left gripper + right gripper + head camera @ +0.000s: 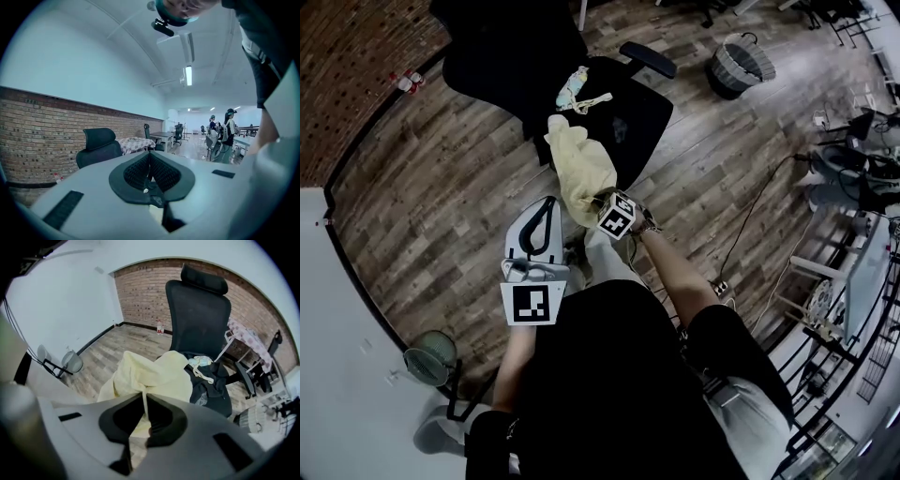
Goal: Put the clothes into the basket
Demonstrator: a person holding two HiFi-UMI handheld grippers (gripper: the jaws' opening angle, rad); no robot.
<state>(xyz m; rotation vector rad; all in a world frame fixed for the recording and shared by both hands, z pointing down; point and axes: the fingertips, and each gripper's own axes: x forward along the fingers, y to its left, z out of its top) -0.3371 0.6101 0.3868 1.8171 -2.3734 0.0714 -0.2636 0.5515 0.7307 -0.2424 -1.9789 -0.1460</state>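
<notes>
My right gripper (594, 201) (144, 397) is shut on a pale yellow garment (579, 161) (157, 373), a fold of it pinched between the pads. The garment hangs lifted in front of a black office chair (633, 117) (199, 310). On the chair seat lie a small light blue and white garment (574, 89) (202, 363) and a dark garment (213, 387). The grey woven basket (741, 64) stands on the floor far to the right of the chair. My left gripper (546, 206) (150, 154) is shut and holds nothing, level, just left of the yellow garment.
Wooden floor all round. A brick wall (145, 291) runs behind the chair. A small floor fan (429, 356) (72, 363) stands at the lower left. Cables and desks (853, 272) crowd the right side. More chairs and several people (225, 131) show far off.
</notes>
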